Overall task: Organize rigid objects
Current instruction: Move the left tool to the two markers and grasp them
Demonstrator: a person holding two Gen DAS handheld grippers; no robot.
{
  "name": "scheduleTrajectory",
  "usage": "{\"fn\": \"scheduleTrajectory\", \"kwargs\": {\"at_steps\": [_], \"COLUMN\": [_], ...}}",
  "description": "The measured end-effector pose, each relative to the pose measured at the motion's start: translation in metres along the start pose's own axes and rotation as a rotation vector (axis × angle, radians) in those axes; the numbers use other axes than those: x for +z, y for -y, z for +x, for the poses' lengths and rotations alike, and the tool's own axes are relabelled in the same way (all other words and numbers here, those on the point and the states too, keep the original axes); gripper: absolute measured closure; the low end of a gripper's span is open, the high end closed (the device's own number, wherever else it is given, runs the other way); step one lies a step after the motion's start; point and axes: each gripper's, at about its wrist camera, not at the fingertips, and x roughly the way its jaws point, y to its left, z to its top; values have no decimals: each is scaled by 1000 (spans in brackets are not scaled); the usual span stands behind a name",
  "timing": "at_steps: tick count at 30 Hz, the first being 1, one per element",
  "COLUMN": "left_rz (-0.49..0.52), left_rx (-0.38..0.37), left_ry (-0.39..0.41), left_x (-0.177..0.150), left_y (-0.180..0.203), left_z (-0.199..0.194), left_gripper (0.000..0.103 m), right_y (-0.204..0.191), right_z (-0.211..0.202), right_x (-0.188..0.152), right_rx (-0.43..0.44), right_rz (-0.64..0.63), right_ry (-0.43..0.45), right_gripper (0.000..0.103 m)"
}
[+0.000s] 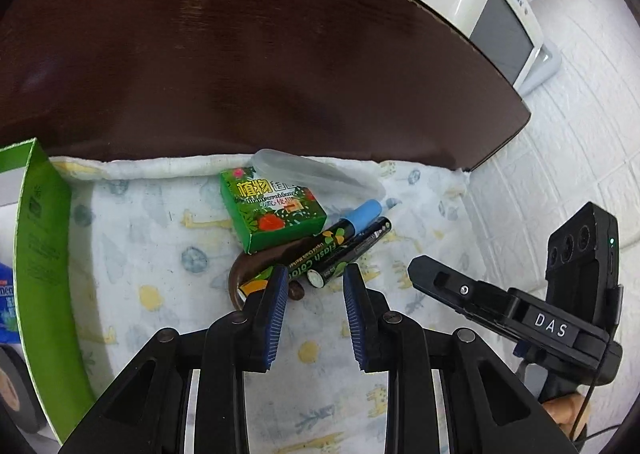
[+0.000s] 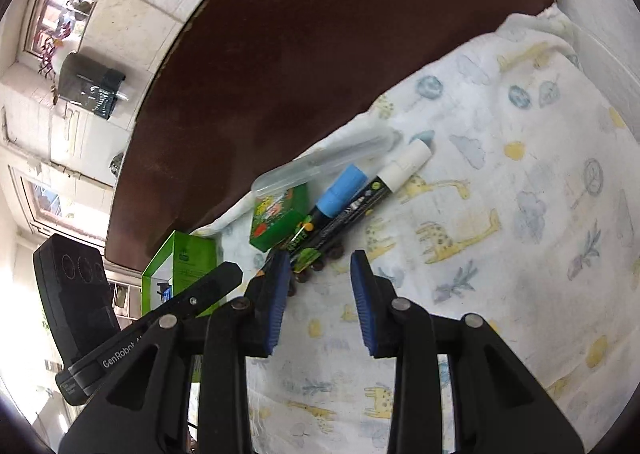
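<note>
Printed cotton cloth (image 1: pixel 160 254) on dark table, green carton (image 1: pixel 276 209) touching two black markers (image 2: pixel 340 209) — your left gripper (image 1: pixel 316 278) and right gripper (image 2: pixel 320 262) both parted, empty.

A dark wooden table (image 1: pixel 240 53) carries a white cloth (image 1: pixel 160 238) printed with giraffes and clouds — its hem runs across the tabletop. On the cloth, near that hem, lie a green box (image 1: pixel 276 209), a clear case (image 1: pixel 312 169), two markers (image 2: pixel 344 197) and brown beads (image 1: pixel 240 274) — all bunched together.
</note>
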Motion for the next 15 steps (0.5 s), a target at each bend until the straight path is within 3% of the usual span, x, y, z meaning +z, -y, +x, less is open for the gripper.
{"fn": "scheduleTrajectory", "kwargs": {"at_steps": [5, 15], "left_rz": [99, 193], "left_rx": [86, 122], "left_ry": [-14, -102], "left_x": [1, -6], "left_y": [6, 13], "left_z": [11, 38], "left_gripper": [76, 76], "right_y": [10, 10], "right_z": [15, 39], "right_x": [10, 14], "right_rx": [-1, -57], "right_rz": [65, 68], "right_ry": [-8, -41], "right_gripper": [70, 70]}}
